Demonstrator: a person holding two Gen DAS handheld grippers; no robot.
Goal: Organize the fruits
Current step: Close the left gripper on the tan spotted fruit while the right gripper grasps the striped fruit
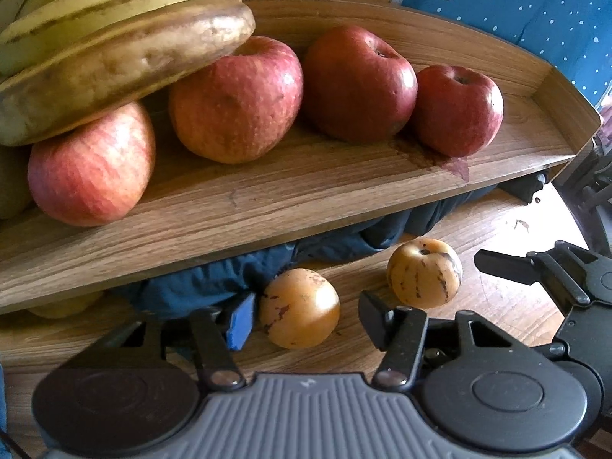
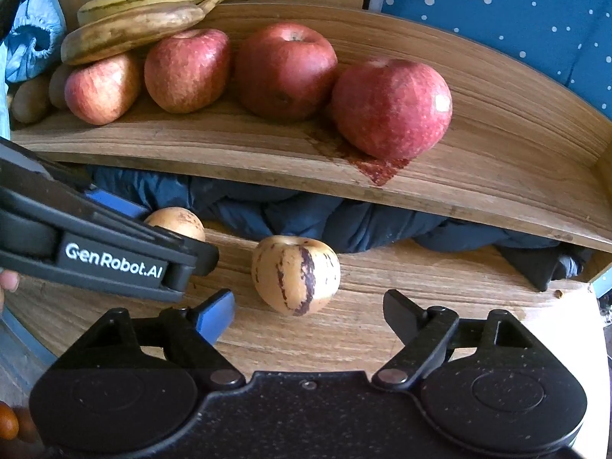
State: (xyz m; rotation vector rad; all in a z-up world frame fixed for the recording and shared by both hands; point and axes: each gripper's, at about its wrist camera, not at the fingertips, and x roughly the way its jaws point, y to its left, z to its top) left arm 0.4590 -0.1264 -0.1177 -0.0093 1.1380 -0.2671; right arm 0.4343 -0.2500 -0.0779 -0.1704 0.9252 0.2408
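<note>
Two yellow-orange purple-streaked fruits lie on the wooden table (image 1: 508, 306) in front of a wooden tray (image 1: 267, 199). My left gripper (image 1: 309, 319) is open around the nearer fruit (image 1: 300, 308); its blue pad is almost on the fruit's left side, and a gap shows on the right. In the right wrist view, my right gripper (image 2: 308, 302) stands open just short of the striped fruit (image 2: 296, 275), not touching it. The left gripper's fingers (image 2: 114, 264) cross in from the left, half hiding the other fruit (image 2: 178, 223). Red apples (image 2: 390, 109) and bananas (image 2: 130, 30) fill the tray (image 2: 497, 153).
A dark blue cloth (image 2: 306, 210) is bunched under the tray's front edge. Brown kiwis (image 2: 30, 101) sit at the tray's left end, with a light blue crumpled thing (image 2: 34, 38) behind. Blue dotted fabric (image 1: 516, 7) backs the scene. A fingertip (image 2: 7, 281) shows at the left edge.
</note>
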